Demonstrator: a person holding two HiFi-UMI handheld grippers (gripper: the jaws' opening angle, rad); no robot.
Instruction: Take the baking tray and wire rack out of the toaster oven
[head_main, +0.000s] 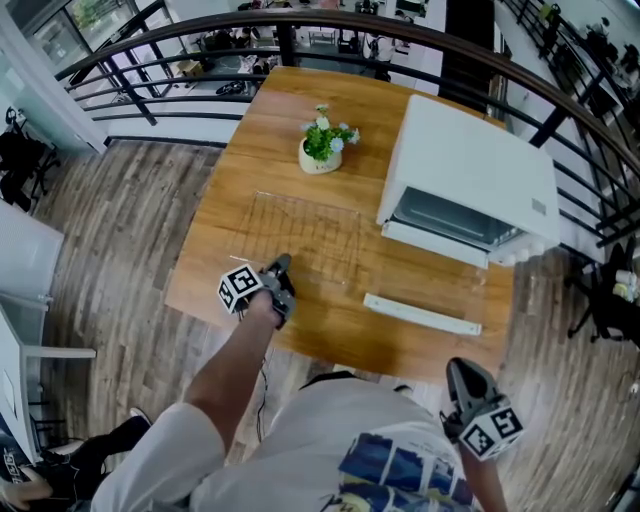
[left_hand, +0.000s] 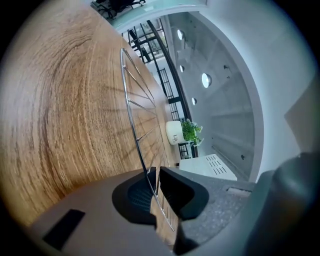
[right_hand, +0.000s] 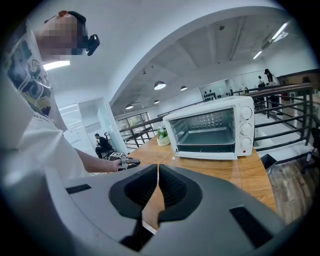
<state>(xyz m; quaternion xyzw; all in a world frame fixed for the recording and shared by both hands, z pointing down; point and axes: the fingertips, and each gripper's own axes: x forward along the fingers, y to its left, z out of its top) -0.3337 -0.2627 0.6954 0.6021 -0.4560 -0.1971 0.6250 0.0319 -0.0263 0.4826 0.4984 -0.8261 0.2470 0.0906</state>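
A: What's hard to read?

B: From the head view the wire rack (head_main: 300, 235) is faint, thin wires lost in wood grain, and its far side is hard to trace. There's a white strip (head_main: 420, 313) parallel to the front of the toaster oven (head_main: 480, 165), between it and the table's near edge. Could be a loose piece or the door's rim, can't tell. A grey sheet low inside the oven looks like the baking tray (right_hand: 207, 135), but it's only partly seen.

A: Hands?

B: The left gripper (head_main: 283, 265) reaches in over the near edge on a stretched arm. It's tipped slightly down, with its jaws pinched on the rack's nearest wire. The right gripper (head_main: 458, 368) is held back off the near edge beside the torso. Its jaws are together with nothing between them, and it faces the oven.

A: Surface, room?

B: It's a wooden table (head_main: 220, 260). The rack lies mid-table, left of the oven, and the oven sits at the right edge with its front open. A potted plant (head_main: 322, 145) stands toward the far edge. The floor (head_main: 130, 230) is wood plank, and a black railing (head_main: 150, 50) curves round the far side.
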